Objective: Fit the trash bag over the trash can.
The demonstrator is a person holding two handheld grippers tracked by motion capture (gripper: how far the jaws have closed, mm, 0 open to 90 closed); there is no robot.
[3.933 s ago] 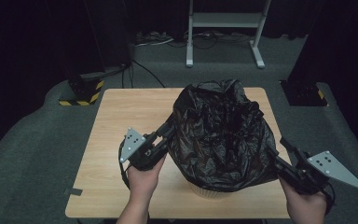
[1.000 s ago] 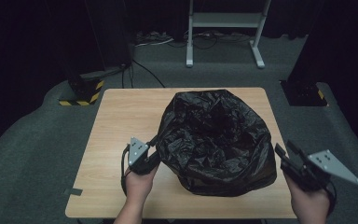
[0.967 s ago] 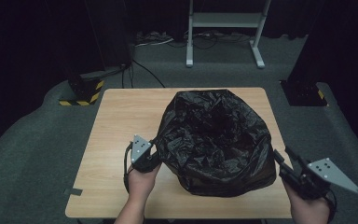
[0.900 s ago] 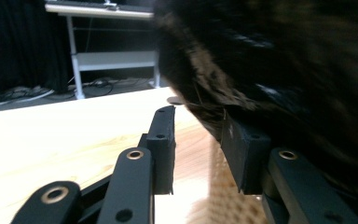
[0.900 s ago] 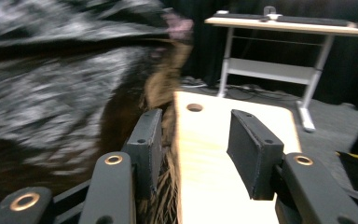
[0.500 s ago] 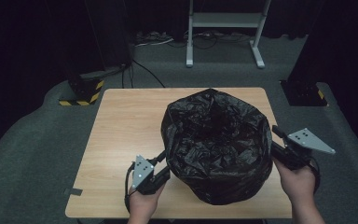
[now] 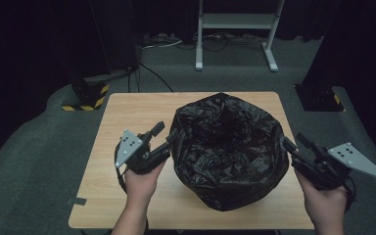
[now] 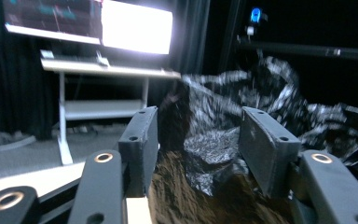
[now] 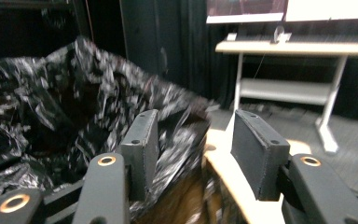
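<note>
1. Since half a second ago the left hand-held gripper (image 7: 169, 142) has been brought up from the black bin bag's (image 7: 227, 149) near-left corner to its rim at nine o'clock, and the right hand-held gripper (image 7: 288, 147) has been drawn slightly down to the rim at three o'clock.
2. The jaws of both are seen held apart, plastic bunched between them but not pinched.
3. The bag is judged seated and opened over whatever it lines; rim tucking seems to remain.
4. The bag stands right of centre on the pale wooden surface (image 7: 127, 110).
5. Beyond, a grey carpet (image 7: 39, 142), a white stand (image 7: 235, 29) at twelve o'clock and black curtains are seen.
</note>
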